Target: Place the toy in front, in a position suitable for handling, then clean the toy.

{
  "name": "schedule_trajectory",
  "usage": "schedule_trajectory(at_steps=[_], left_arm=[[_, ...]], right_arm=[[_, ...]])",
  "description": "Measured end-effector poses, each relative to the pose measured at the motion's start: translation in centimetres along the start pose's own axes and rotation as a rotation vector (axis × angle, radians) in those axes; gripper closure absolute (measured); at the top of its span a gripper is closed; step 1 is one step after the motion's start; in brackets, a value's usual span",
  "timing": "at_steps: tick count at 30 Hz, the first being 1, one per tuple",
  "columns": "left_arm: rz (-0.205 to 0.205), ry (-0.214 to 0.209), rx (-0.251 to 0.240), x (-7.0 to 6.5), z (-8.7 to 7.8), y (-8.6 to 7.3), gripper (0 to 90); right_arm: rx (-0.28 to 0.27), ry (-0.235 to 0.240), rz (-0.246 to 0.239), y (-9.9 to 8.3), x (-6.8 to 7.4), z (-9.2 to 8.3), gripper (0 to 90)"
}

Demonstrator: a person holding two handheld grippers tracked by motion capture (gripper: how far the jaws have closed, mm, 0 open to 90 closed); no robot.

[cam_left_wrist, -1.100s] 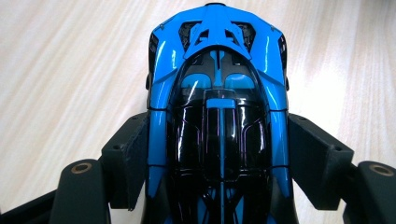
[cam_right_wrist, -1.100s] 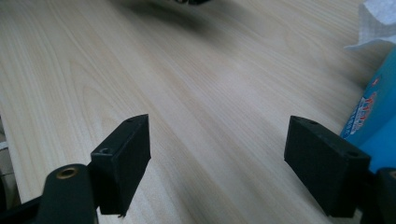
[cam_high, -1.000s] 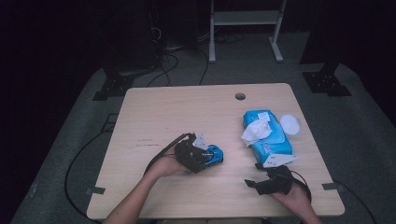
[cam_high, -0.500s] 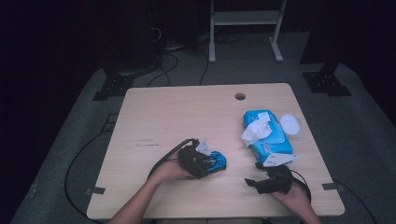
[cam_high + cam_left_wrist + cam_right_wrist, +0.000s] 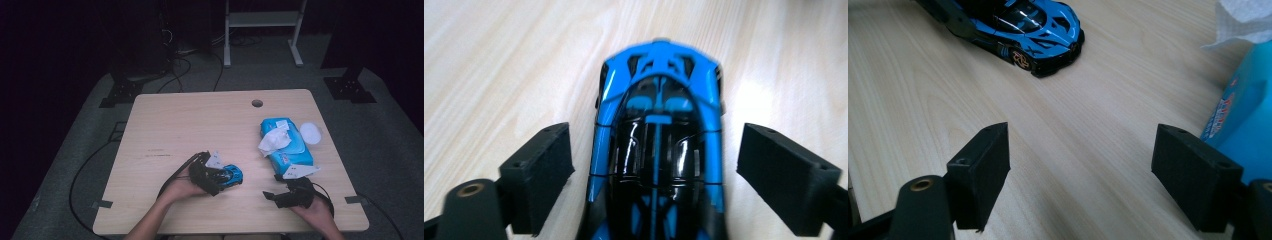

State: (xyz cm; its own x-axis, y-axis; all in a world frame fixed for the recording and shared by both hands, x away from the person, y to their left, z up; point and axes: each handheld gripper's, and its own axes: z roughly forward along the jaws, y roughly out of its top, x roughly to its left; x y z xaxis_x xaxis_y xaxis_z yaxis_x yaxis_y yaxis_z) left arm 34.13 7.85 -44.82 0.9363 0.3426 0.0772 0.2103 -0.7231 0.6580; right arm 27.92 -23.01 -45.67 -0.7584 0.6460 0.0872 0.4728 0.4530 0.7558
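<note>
Left gripper (image 5: 656,165) had just been opening, its pads (image 5: 541,175) standing off both flanks of the blue toy car (image 5: 659,145) between them, so it looked like the set-down step. Car sat on the table (image 5: 200,125), well left of the wipes pack (image 5: 285,145). Right gripper (image 5: 1083,170) waited spread and empty nearer that pack. Next I'd say back off straight, no nudging.

We see the table (image 5: 200,125) evenly lit from above while the room around it sinks into near-black. Glare streaks the toy car (image 5: 659,150) roof in the left gripper view, where its nearest end blurs; shadows stay soft.
</note>
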Motion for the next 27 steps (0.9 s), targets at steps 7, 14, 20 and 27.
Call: schedule_trajectory(at_steps=[7,14,20,27], left_arm=[[-0.038,0.044,-0.063,-0.4,-2.0,-2.4,9.1],[-0.04,0.082,-0.075,0.2,-2.4,-2.9,8.6],[-0.026,0.12,-0.11,0.3,-3.9,-3.1,8.6],[-0.036,0.134,-0.12,0.4,-4.7,-3.7,8.6]], right_arm=[[-0.012,-0.009,0.011,-0.2,-0.4,-0.2,22.3],[-0.024,-0.009,0.012,0.0,-0.6,-0.3,22.4],[-0.037,-0.026,-0.012,0.1,-0.9,-0.9,22.3],[-0.109,-0.047,0.004,0.5,-1.3,-1.8,22.4]])
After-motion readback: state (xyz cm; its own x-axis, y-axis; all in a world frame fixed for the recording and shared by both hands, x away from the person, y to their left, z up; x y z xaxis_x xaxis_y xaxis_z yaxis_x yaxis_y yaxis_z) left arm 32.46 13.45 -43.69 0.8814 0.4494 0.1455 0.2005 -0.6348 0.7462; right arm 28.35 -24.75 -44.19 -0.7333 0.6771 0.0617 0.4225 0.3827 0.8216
